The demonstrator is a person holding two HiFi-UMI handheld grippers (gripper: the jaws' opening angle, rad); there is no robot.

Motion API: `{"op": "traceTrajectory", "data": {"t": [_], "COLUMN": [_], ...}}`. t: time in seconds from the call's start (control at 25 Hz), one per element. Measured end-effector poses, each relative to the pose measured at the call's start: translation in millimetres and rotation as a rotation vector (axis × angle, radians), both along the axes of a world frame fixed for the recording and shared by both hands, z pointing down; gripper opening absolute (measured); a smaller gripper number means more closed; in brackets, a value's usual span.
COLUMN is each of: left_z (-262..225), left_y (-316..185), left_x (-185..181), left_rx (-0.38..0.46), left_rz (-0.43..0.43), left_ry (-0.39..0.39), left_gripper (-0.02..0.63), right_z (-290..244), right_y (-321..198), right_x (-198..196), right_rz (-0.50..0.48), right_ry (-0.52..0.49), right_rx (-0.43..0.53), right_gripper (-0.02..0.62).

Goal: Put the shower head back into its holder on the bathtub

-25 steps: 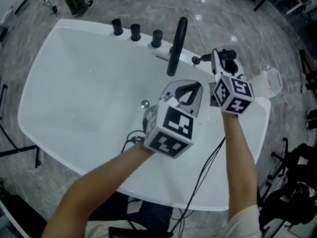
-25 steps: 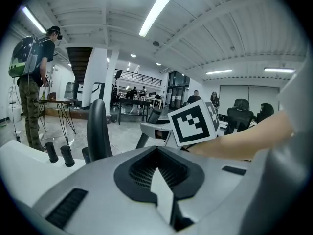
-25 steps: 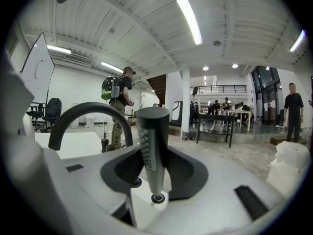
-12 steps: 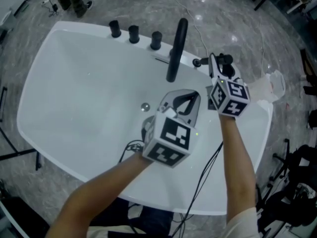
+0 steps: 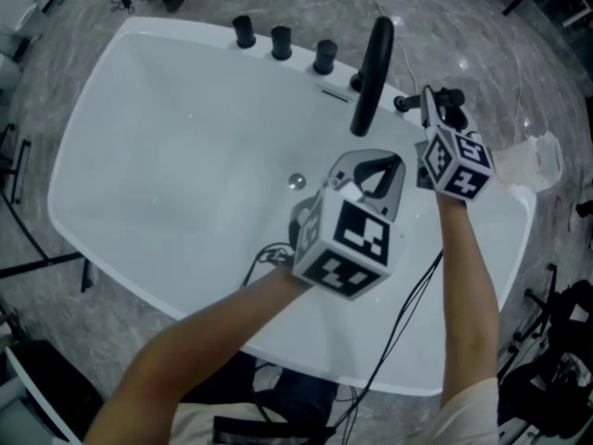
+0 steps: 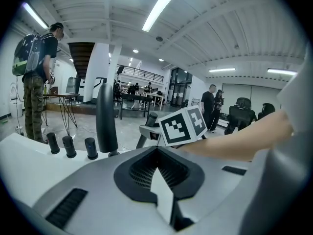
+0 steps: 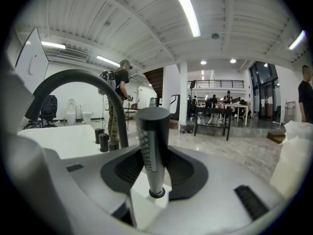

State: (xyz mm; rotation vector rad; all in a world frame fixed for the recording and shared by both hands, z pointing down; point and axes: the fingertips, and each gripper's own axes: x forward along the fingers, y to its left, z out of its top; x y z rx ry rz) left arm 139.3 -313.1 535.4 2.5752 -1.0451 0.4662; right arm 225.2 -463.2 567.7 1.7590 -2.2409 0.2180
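Your right claw (image 5: 434, 108) is clenched on the black shower head (image 7: 150, 131). In the right gripper view the stick-shaped head stands upright between the two jaws. Rows of small nozzle dots run down its left side, and its round lower end sits low in the grip. From the head view, that claw is at the far right rim of the white bathtub (image 5: 139, 202), just right of the black arched faucet spout (image 5: 372, 74). Beside the claw's tip, on the rim, sits a small black fitting (image 5: 401, 105) that may be the holder. It is too small here to be sure, and you cannot tell whether the shower head touches it. Your left claw (image 5: 374, 160) is clenched on nothing: the left gripper view shows its jaws meeting at the tips with only the spout and your right claw's marker cube beyond them. It hovers over the basin, near the spout and just left of your right forearm. Three black knobs (image 5: 281, 42) stand in a row on the far rim, left of the spout. The round drain (image 5: 296, 182) lies in the basin floor, just left of the left claw. Dark cables (image 5: 398, 313) trail over the near rim below your arms. A person with a backpack (image 6: 36, 82) stands on the floor beyond the tub.
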Motion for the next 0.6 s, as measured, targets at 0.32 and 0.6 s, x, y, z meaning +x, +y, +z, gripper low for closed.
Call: {"op": "traceTrajectory", "data": {"t": [0.32, 0.6], "left_z": [-2.2, 1.3], "left_y": [-2.4, -1.0], "left_x": [-7.7, -10.2], "left_rx": [0.009, 0.012], "left_rz": [0.005, 0.011], "left_ry": [-0.001, -0.001], "left_gripper": [0.005, 0.005], "right_z": [-2.8, -4.7], "right_y": [-9.3, -12.9], "right_x": [-1.4, -8.8], "right_rz": [0.025, 0.006], "right_ry": [0.013, 0.031], "right_rx": [0.023, 0.031], "right_gripper": [0.149, 0.150]}}
